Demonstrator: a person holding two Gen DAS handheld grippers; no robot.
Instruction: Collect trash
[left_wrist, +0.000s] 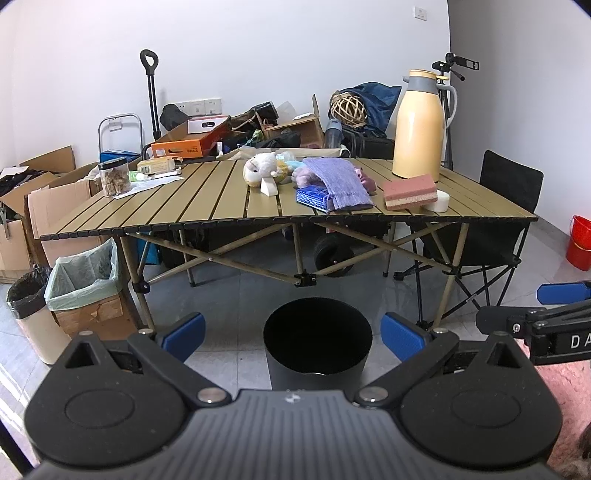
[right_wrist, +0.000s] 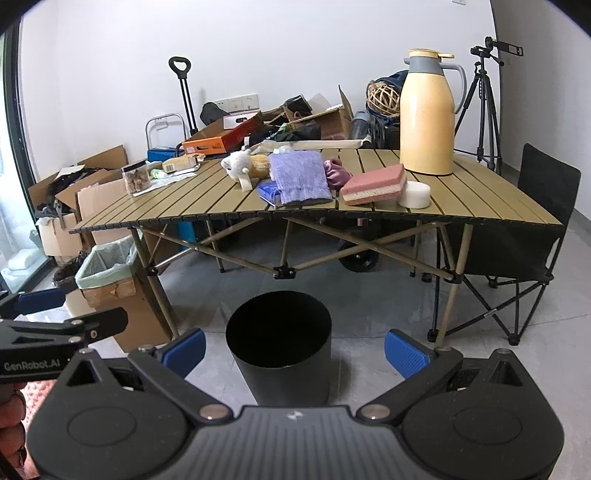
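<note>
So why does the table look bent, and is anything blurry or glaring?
Left wrist view: fisheye bows the table edge and darkens the corners; everything is sharp. Right wrist view: same curving, with bright daylight washing out the window at left.

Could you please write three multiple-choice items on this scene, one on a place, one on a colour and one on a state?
1. Where does the black bin stand?
A. On the table
B. On the floor before the table
C. On the chair

2. What colour is the tall jug?
A. Yellow
B. Red
C. Green

3. How do the left gripper fingers stand?
A. Shut on a sponge
B. Shut on nothing
C. Open, holding nothing

Answers: 1 B, it sits on the tiles in front of the table; 2 A, its body is pale yellow with a grey top; 3 C, the blue pads are spread wide apart.
</note>
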